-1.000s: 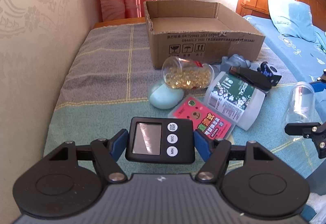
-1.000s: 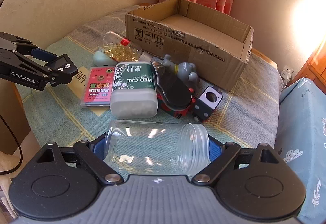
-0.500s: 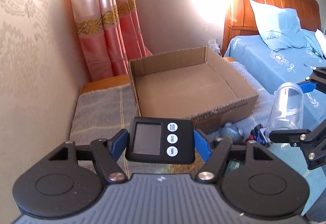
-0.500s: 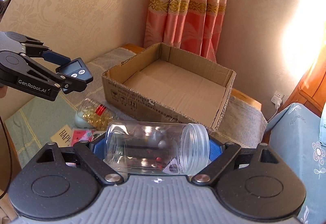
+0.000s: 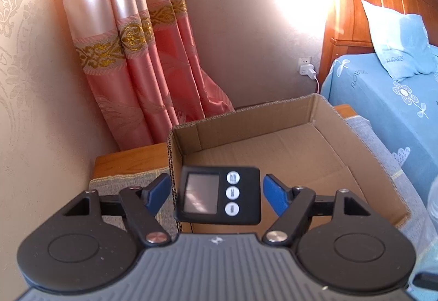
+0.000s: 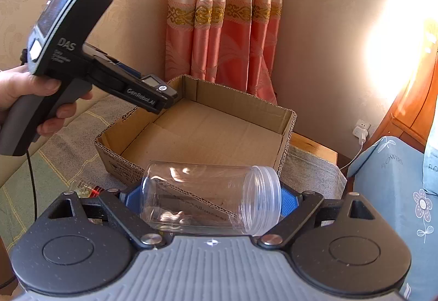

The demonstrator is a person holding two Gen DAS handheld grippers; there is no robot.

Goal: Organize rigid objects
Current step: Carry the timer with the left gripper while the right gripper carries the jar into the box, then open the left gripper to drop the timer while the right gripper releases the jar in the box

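Note:
A black digital timer (image 5: 219, 195) hangs over the near left corner of the open cardboard box (image 5: 246, 120). It sits between the blue pads of my left gripper (image 5: 215, 180), whose jaws are opening; a gap shows on each side of the timer. In the right wrist view the left gripper (image 6: 161, 98) is over the box rim (image 6: 235, 101), with the timer (image 6: 152, 80) at its tip. My right gripper (image 6: 208, 195) is shut on a clear, empty plastic jar (image 6: 210, 199) lying sideways, in front of the box's near wall.
The box stands on a cloth-covered table (image 6: 68, 147) against a wall with pink curtains (image 5: 131, 60). A person's hand (image 6: 24, 90) holds the left gripper's handle. A blue bed (image 5: 383, 98) lies to the right. A capsule bottle (image 6: 87, 187) peeks out beside my right gripper.
Both grippers rose and moved forward from the object pile to the box. The left jaws have spread away from the timer's sides. The right gripper still clamps the jar.

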